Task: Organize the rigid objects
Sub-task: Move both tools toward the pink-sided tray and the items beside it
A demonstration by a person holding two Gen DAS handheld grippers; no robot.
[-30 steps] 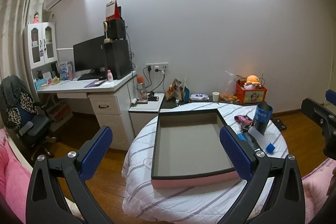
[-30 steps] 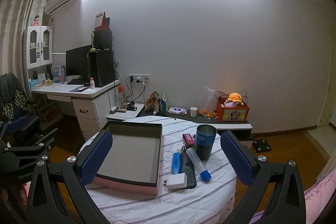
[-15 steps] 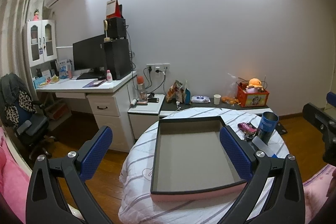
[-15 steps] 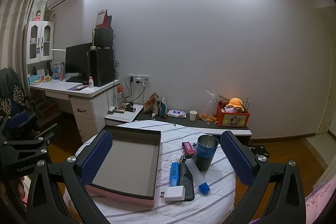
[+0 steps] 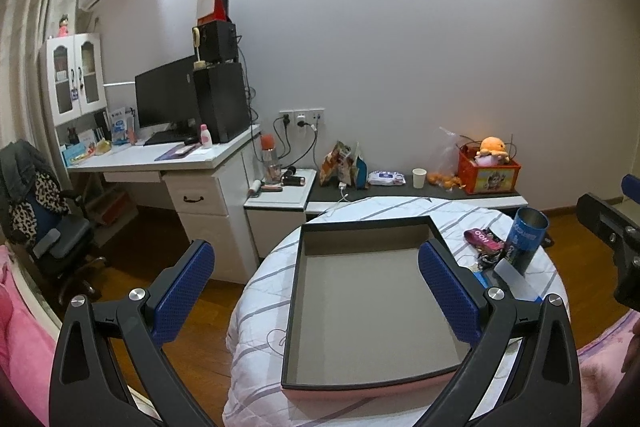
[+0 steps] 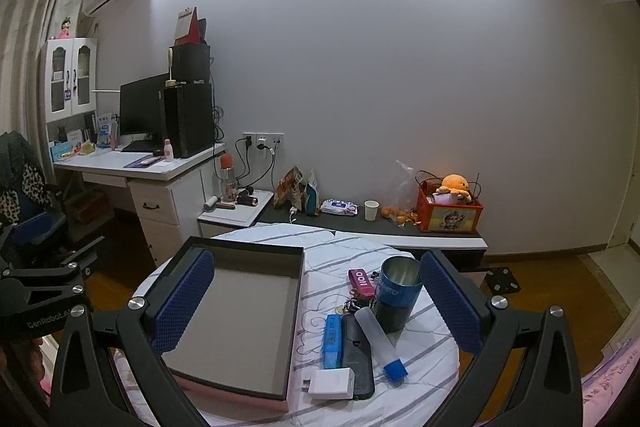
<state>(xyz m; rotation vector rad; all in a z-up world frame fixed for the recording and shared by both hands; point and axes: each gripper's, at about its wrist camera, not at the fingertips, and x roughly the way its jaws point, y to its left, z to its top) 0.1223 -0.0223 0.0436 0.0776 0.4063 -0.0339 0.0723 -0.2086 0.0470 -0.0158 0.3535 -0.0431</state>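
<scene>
An empty shallow box [image 5: 368, 307] [image 6: 236, 323] with a black rim and pink sides lies on the round striped table [image 6: 320, 251]. To its right lie a blue metal cup [image 6: 398, 295] [image 5: 524, 241], a white tube with a blue cap [image 6: 380, 343], a blue case [image 6: 333, 341], a black remote [image 6: 358, 359], a white charger [image 6: 330, 383] and a pink key tag [image 6: 362, 283] [image 5: 482, 239]. My left gripper [image 5: 316, 295] is open and empty above the box. My right gripper [image 6: 316, 303] is open and empty above the table.
A white desk [image 5: 160, 163] with a monitor stands at the left, with an office chair [image 5: 44, 219] near it. A low dark shelf [image 6: 360, 223] along the wall carries snacks, a paper cup and a red toy box [image 6: 448, 213]. Pink bedding [image 5: 20, 347] lies at the lower left.
Both grippers have pulled back and risen slightly, so the table and box look lower and a little farther. Both stay open and empty. Nothing on the table has moved.
</scene>
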